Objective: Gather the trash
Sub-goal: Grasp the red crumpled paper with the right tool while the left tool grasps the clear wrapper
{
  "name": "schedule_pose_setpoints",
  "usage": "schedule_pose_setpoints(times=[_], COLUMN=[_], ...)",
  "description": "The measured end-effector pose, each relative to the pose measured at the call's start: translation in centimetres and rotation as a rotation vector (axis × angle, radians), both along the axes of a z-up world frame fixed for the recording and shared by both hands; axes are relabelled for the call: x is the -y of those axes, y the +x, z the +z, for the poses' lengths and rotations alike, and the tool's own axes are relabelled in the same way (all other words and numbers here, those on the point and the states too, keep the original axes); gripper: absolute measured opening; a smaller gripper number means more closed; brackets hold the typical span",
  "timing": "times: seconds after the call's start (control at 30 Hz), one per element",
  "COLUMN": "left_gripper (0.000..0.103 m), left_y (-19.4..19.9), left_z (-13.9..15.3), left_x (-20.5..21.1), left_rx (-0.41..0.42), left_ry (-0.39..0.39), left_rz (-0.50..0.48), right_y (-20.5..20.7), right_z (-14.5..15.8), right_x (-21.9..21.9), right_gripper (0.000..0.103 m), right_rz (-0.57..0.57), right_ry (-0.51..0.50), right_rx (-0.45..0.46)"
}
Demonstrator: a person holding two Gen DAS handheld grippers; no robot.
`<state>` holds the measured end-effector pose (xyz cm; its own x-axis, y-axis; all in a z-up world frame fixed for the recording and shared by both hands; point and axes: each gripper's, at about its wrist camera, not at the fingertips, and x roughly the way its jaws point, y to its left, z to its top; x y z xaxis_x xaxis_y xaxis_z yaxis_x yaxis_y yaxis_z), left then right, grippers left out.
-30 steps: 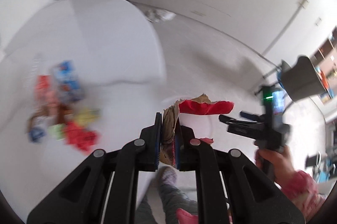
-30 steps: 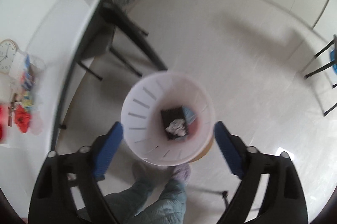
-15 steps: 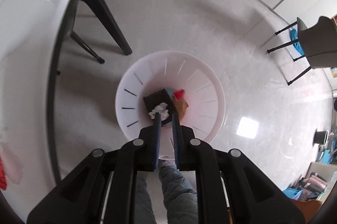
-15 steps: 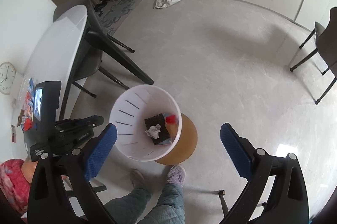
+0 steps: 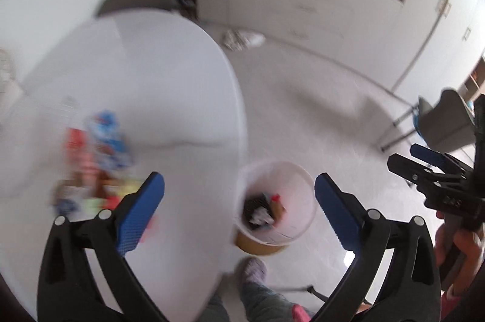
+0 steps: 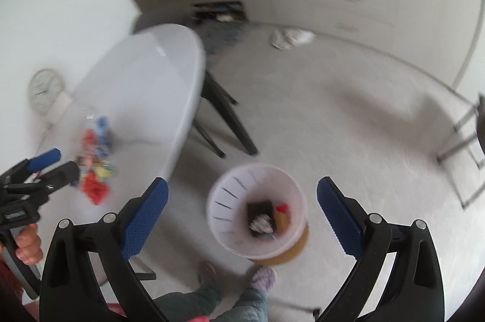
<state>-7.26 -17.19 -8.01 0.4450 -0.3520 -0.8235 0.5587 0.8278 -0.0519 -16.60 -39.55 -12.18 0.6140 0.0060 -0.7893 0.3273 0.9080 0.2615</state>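
My left gripper (image 5: 239, 181) has its jaws opening wide, and nothing is between them. It hangs over the table edge and the white slotted bin (image 5: 303, 216) on the floor. Inside the bin lie a black packet, crumpled white paper and a red and brown wrapper (image 5: 277, 202). A blurred pile of coloured wrappers (image 5: 97, 161) sits on the white table (image 5: 157, 73). My right gripper (image 6: 242, 182) stands open and empty above the bin (image 6: 227, 203), right of the table (image 6: 145, 85). Each wrist view shows the other gripper at its edge, held in a hand.
A dark chair (image 6: 224, 115) stands under the table's far side. A crumpled white bag (image 6: 291, 37) lies on the floor by the cabinets. The person's feet (image 6: 263, 276) are next to the bin. Another chair (image 5: 448, 122) stands at the right. A clock (image 6: 45, 90) leans at the wall.
The left gripper, shut on a brown and red wrapper, swung over the bin; now it is open and the wrapper lies inside. The right gripper has risen and tilted up.
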Motion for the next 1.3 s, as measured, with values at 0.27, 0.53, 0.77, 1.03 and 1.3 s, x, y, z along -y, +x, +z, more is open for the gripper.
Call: schedule_pose_setpoints(times=[0.27, 0.53, 0.77, 1.03, 1.3], left_gripper=[0.095, 0.095, 0.095, 0.095, 0.089], left_y=[1.1, 2.6, 3.8, 7.1, 11.6], left_z=[3.4, 2.3, 0.2, -2.6, -6.6], left_x=[-13.6, -22.8, -27.5, -27.6, -23.0], left_rx=[0.051, 0.036, 0.004, 0.0, 0.062], left_ry=[-0.025, -0.02, 0.015, 0.071, 0.172], left_rz=[0.255, 0.418, 0.428, 0.311, 0.034], right_y=[5.6, 11.3, 15.3, 15.7, 14.0], right_z=[2.8, -2.6, -8.9, -10.3, -7.1], right_x=[-11.6, -24.2, -29.4, -29.4, -27.3], right_gripper=[0.1, 0.1, 0.085, 0.039, 0.037], right_rz=[0.3, 0.602, 0.653, 0.585, 0.471], right_ry=[-0.014, -0.065, -0.112, -0.103, 0.025], right_rx=[0.085, 0.023, -0.096, -0.176, -0.149])
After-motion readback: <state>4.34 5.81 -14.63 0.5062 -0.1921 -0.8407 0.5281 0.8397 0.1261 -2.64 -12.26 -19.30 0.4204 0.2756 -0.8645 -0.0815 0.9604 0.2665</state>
